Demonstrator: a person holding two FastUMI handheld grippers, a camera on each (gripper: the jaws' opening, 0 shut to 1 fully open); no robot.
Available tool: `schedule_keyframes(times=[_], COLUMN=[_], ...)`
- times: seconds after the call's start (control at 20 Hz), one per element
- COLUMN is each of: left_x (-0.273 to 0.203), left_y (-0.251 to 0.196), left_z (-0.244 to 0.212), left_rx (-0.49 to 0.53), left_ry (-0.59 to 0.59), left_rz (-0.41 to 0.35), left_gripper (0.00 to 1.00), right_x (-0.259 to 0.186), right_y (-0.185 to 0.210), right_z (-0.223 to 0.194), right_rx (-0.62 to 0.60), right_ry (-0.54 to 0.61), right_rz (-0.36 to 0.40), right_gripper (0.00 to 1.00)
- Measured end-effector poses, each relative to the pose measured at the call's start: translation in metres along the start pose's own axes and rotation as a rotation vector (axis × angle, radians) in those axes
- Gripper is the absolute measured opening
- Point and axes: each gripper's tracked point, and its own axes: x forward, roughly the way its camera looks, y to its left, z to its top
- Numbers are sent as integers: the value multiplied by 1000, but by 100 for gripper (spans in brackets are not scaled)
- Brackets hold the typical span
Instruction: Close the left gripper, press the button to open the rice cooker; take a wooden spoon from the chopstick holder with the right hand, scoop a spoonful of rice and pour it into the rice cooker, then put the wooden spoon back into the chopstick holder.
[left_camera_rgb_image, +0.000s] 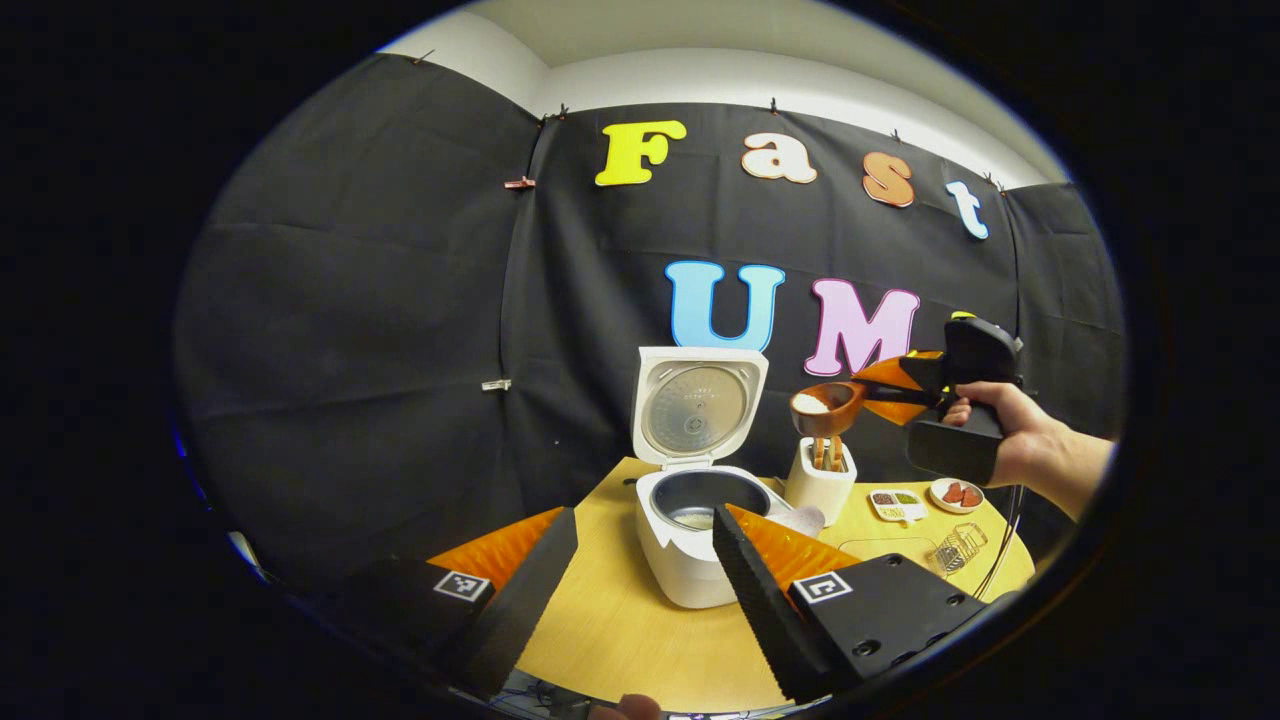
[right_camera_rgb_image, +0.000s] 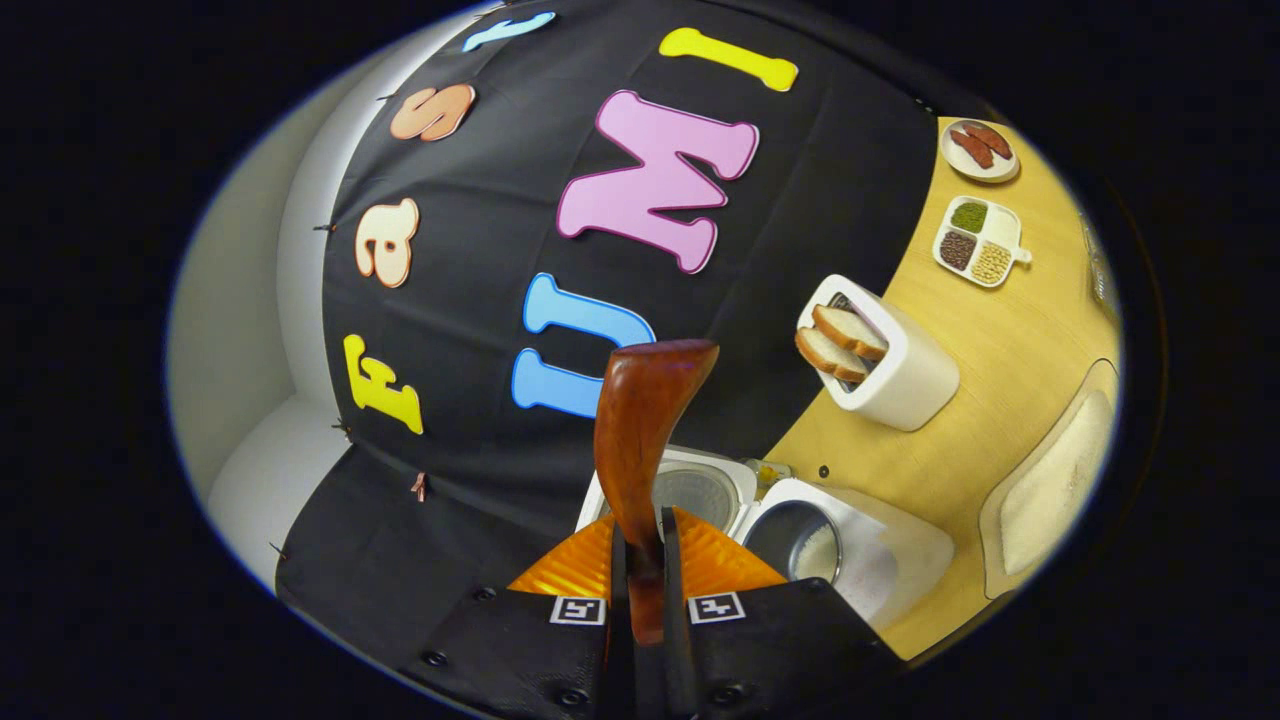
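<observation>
Holding wooden spoon (left_camera_rgb_image: 828, 405) by its rigid handle, right gripper (right_camera_rgb_image: 640, 590) fingers clamped; loose rice spills easily. Left gripper (left_camera_rgb_image: 640, 560) fingers apart.

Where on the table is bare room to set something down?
Bare table lies in front of the rice cooker, toward the left gripper. It is crowded right of the cooker: chopstick holder, divided dish, small plate.

Round wooden table (left_camera_rgb_image: 620, 620) in front of me

On it: rice cooker (left_camera_rgb_image: 690, 550) (lid up), chopstick holder (left_camera_rgb_image: 820, 483), divided dish (left_camera_rgb_image: 897, 505), small plate (left_camera_rgb_image: 956, 495), wire basket (left_camera_rgb_image: 958, 547).
</observation>
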Motion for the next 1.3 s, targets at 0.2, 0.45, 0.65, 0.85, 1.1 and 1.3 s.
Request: schedule_keyframes(times=[0.2, 0.45, 0.65, 0.85, 1.1, 1.3], left_x=[1, -3, -2, -1, 0, -1], left_y=[9, 15, 20, 26, 36, 43], left_z=[1, -10, -20, -29, -38, -43], left_rx=[4, -9, -30, -61, -68, -72], left_ry=[-11, 2, 20, 37, 55, 64], left_rz=[18, 28, 36, 49, 73, 89], left_gripper=[95, 95, 94, 94, 94, 94], right_x=[46, 84, 101, 124, 140, 142], right_y=[-14, -28, -48, -54, -48, -35], right_z=[-15, -33, -50, -71, -91, -99], right_rx=[-80, -262, -452, -641, -834, -1052], right_ry=[-4, 2, 10, 44, 74, 84], right_rz=[-65, -97, -153, -156, -126, -67], right_gripper=[15, 16, 16, 16, 15, 15])
